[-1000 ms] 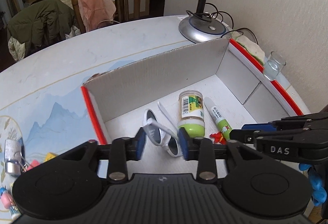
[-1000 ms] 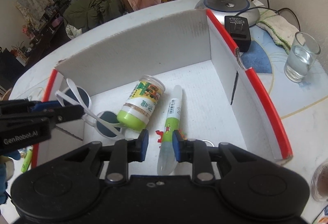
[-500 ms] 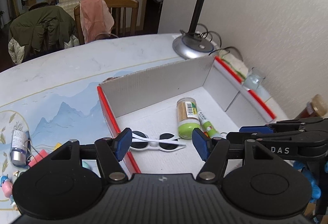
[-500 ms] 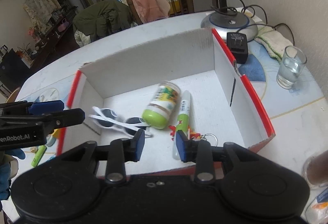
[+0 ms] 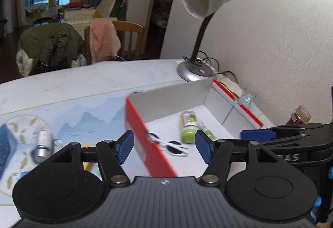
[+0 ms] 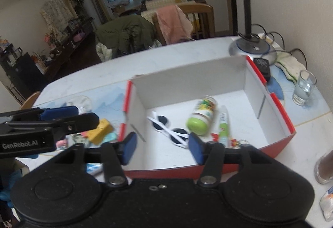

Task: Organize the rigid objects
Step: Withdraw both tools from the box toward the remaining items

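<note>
A pale table (image 6: 87, 80) fills mid-frame, a desk lamp (image 5: 205, 0) upper right. The red-edged box (image 6: 288, 121) at centre holds white sunglasses (image 6: 169, 131), a green-capped bottle (image 6: 200, 115) and a tube (image 6: 222, 125). Left gripper (image 5: 164, 145) and right gripper (image 6: 162, 147) gape empty, bottom of frame

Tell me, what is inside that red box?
The box holds white sunglasses, a green-capped bottle, a green tube and a keyring. The right gripper hides its near strip.

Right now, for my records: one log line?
left hand-held gripper open | right hand-held gripper open | white sunglasses in red cardboard box
</note>
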`<control>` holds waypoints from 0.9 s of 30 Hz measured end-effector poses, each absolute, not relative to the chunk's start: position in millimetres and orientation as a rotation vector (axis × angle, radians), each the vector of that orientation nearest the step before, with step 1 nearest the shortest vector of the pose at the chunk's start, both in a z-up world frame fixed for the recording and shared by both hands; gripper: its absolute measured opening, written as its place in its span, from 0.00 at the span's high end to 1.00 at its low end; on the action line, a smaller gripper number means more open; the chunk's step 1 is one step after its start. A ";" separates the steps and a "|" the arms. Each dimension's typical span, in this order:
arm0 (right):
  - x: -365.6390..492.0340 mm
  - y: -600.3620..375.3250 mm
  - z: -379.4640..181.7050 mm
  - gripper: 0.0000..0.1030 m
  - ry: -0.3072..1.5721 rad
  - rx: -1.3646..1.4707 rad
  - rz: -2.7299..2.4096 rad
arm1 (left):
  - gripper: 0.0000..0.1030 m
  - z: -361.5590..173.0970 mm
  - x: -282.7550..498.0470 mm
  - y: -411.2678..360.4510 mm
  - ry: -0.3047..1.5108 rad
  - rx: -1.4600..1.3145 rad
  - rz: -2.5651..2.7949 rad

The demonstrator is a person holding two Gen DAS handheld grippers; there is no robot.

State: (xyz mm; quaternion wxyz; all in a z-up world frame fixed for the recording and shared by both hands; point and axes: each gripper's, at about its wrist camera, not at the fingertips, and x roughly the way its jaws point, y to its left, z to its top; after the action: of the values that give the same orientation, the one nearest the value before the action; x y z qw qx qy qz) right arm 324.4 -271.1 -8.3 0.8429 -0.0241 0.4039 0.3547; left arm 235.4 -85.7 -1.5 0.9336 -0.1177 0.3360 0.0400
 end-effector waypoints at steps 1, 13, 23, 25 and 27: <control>318.7 -268.0 -5.8 0.35 0.844 -0.052 0.753 | 0.38 -0.5 228.7 -82.1 0.681 -0.235 0.087; 257.7 -219.2 -4.1 0.17 0.811 -0.059 0.778 | 0.26 -1.0 154.7 -14.0 0.653 -0.249 0.139; 220.6 -169.7 -25.0 0.13 0.849 -0.081 0.763 | 0.17 -28.0 114.1 45.9 0.683 -0.287 0.210; 215.7 -160.2 -30.3 0.13 0.854 -0.091 0.754 | 0.13 -36.3 109.5 54.2 0.688 -0.288 0.224; 211.2 -151.0 -36.6 0.13 0.865 -0.099 0.738 | 0.01 -44.2 105.3 62.6 0.695 -0.292 0.241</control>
State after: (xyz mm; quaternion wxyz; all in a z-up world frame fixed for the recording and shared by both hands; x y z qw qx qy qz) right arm 211.2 -151.0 -36.6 0.8416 -0.0469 0.4093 0.3493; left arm 105.3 62.6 -44.2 0.9228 -0.1421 0.3384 0.1172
